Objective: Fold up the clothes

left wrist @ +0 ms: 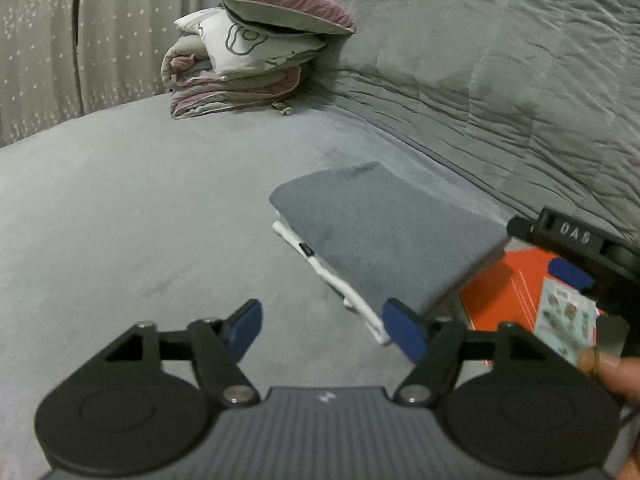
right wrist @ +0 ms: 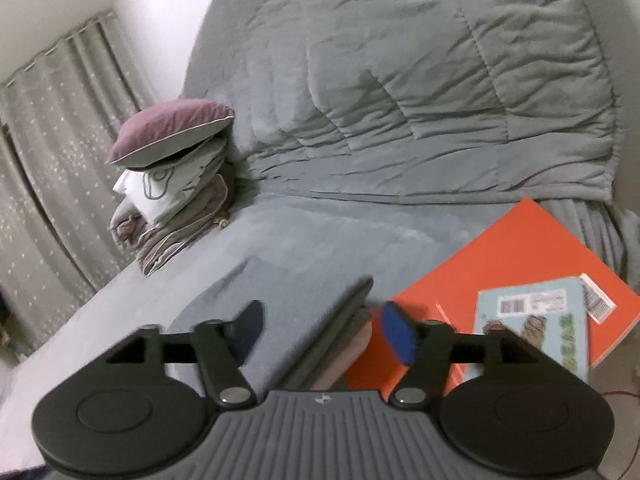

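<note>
**Folded grey garment on the bed, both grippers spread wide**

The grey folded garment (left wrist: 384, 236) lies flat on the grey bed cover (left wrist: 140, 208), stacked on a white garment (left wrist: 340, 284) whose edge sticks out along its left side. In the left wrist view its right end overlaps an orange folder (left wrist: 508, 284).

The left gripper (left wrist: 324, 330) hovers low over the bed with its blue-padded fingers (left wrist: 404, 328) spread wide, holding nothing. The right pad sits just at the near corner of the grey garment; whether it touches cannot be told. The left pad is over bare bed cover.

The right gripper (right wrist: 320, 332) is spread just as wide and also empty. The near end of the folded garment (right wrist: 288, 312) lies between its fingers, with the layered edge of the stack running up the gap; contact cannot be told through the blur.

Only the left wrist view shows the white garment, the other gripper's black body at the right edge, and a person's fingertips (left wrist: 612, 372) beside it. Only the right wrist view shows the whole folder (right wrist: 516, 256), a pale blue booklet (right wrist: 532, 328) lying on it, the full rumpled quilt (right wrist: 420, 80) and a white wall.

Both views show a pile of pillows and folded bedding (left wrist: 252, 52) at the far side of the bed, next to a starred curtain (left wrist: 60, 40).
</note>
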Demonstrator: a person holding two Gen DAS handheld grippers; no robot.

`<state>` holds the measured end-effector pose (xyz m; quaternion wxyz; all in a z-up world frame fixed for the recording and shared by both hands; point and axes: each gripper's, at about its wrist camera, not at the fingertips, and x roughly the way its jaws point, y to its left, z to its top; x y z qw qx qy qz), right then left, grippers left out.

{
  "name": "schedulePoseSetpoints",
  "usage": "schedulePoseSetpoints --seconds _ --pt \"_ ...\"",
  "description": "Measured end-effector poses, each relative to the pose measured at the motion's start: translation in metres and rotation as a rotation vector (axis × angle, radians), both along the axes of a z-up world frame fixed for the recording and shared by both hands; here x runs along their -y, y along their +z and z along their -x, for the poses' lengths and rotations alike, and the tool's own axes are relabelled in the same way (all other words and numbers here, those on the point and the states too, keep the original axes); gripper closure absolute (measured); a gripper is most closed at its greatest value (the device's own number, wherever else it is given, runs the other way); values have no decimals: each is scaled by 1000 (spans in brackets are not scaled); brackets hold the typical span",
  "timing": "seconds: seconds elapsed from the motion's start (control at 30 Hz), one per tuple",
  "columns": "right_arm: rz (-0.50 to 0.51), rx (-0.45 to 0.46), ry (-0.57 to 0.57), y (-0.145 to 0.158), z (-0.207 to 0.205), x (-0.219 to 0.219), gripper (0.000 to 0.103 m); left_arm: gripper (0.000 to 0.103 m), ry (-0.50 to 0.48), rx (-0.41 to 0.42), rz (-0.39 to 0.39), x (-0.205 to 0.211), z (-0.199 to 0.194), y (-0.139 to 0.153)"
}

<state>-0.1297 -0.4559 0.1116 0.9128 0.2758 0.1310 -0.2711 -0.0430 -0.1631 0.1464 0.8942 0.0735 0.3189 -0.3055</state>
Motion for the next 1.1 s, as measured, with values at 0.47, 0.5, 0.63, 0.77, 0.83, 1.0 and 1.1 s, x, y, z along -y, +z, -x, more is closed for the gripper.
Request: schedulePoseSetpoints --seconds 0.47,0.5,0.63,0.77,0.83,1.0,1.1 --pt "135 -13 61 16 11 -51 0 0 -24 35 47 -50 3 3" --pt "142 -15 68 17 10 -55 0 0 -23 33 42 -52 3 2" --pt "169 -25 94 22 6 -72 0 0 -18 32 24 -58 2 -4" --pt "209 -39 114 24 1 -87 0 0 -33 27 36 -61 4 -4" --pt "268 -59 108 20 -2 -93 0 0 -47 31 42 -62 5 -5" --pt "341 -101 95 13 -7 -97 0 0 -43 41 30 -62 4 -11" --pt "353 -109 101 11 -8 -95 0 0 -36 27 24 -60 1 -15"
